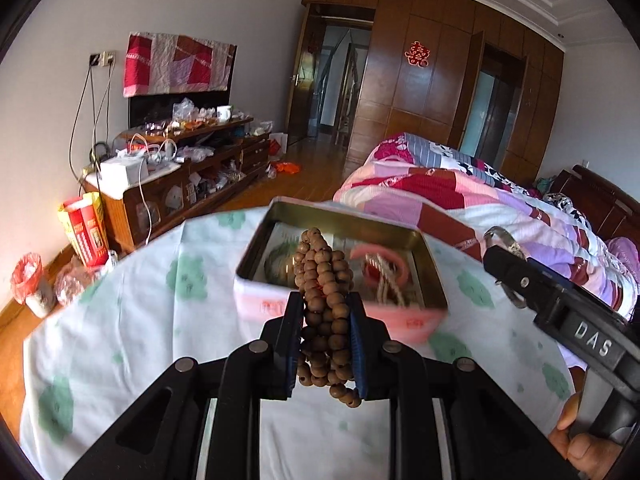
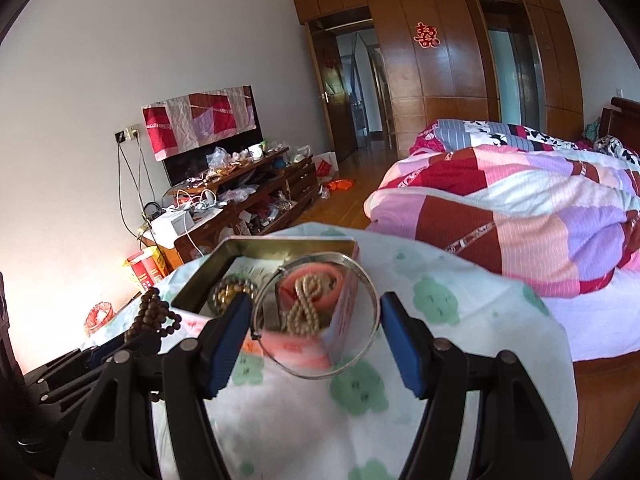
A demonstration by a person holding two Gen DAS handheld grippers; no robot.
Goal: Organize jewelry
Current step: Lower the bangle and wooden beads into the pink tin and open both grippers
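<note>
My left gripper [image 1: 325, 300] is shut on a string of brown wooden beads [image 1: 324, 276], held just in front of an open pink tin box [image 1: 434, 280]; the beads also show in the right wrist view [image 2: 154, 312]. The tin [image 2: 344, 308] holds a pink bangle [image 2: 312, 274], a pearl necklace [image 2: 306, 304] and dark beads [image 2: 232, 290]. My right gripper [image 2: 316, 312] grips a thin silver bangle [image 2: 372, 280] across its width, over the tin's near corner. The bangle [image 1: 500, 236] and the right gripper [image 1: 516, 276] show at the right of the left wrist view.
The tin sits on a round table under a white cloth with green patches [image 1: 160, 300]. A bed with a patchwork quilt [image 2: 520, 216] lies to the right. A cluttered wooden TV cabinet [image 1: 180, 176] stands along the left wall. A red bin [image 1: 30, 280] is on the floor.
</note>
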